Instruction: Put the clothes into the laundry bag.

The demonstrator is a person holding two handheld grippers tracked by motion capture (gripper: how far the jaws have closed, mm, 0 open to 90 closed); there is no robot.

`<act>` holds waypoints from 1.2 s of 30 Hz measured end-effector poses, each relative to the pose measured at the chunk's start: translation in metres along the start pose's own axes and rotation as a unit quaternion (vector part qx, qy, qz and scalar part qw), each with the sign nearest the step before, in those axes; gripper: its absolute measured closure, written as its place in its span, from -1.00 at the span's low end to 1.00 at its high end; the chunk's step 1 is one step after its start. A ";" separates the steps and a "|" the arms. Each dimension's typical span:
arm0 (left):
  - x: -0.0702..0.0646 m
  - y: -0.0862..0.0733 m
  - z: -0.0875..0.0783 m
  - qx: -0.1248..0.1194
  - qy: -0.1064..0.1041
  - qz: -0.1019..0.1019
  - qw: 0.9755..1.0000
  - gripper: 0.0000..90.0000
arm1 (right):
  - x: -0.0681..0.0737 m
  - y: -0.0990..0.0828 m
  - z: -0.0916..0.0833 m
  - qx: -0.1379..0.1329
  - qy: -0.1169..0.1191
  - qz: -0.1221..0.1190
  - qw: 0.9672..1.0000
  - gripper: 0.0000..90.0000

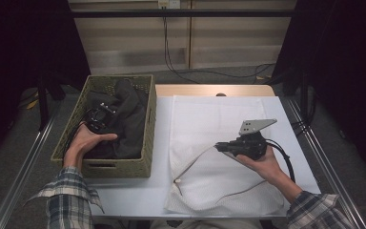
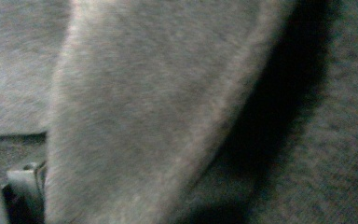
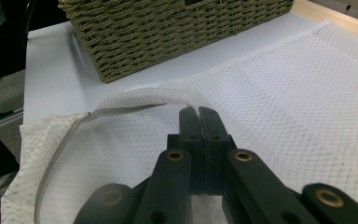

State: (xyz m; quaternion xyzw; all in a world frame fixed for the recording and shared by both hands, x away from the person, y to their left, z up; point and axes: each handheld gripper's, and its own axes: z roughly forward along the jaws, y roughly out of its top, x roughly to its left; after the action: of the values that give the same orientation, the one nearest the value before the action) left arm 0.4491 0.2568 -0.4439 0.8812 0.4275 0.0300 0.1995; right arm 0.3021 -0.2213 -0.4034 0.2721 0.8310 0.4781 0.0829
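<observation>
Your right gripper (image 3: 198, 112) is pinched tight on the lifted rim of the white mesh bag (image 3: 307, 93) on the surface. Left gripper (image 1: 99, 116) sits w/ dark cloth (image 2: 158, 102) inside the wicker basket (image 1: 119, 168); can't tell its opening.

left hand-held gripper (image 1: 96, 116) (jaws hidden) | right hand-held gripper (image 3: 198, 112) clamped, 2 jaws together

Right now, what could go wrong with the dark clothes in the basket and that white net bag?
1. The right claw pinches just the thin rim of the white mesh bag, so the rim might slip out and the opening could drop shut.
2. The left claw is buried in the dark garment inside the woven basket; lifting could drag out more cloth than wanted or tug the basket.
</observation>
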 end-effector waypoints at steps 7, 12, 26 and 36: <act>-0.009 0.003 0.007 0.015 -0.021 0.037 0.999 -1.00 | -0.001 0.000 0.000 0.002 0.000 -0.001 1.000 1.00; -0.011 0.003 0.012 0.010 -0.010 0.024 1.000 -1.00 | -0.001 0.000 0.000 0.003 -0.001 -0.003 1.000 1.00; -0.024 0.024 0.014 0.110 0.038 -0.005 0.993 -0.62 | -0.002 -0.001 0.003 0.006 -0.007 -0.001 1.000 1.00; -0.026 0.023 0.006 0.071 0.007 -0.010 0.997 0.23 | -0.002 -0.001 0.004 0.006 -0.010 -0.005 1.000 1.00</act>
State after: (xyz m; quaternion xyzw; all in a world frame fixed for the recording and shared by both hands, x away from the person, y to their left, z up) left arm 0.4505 0.2222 -0.4373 0.8889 0.4384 0.0040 0.1332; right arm 0.3053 -0.2199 -0.4063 0.2735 0.8344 0.4697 0.0917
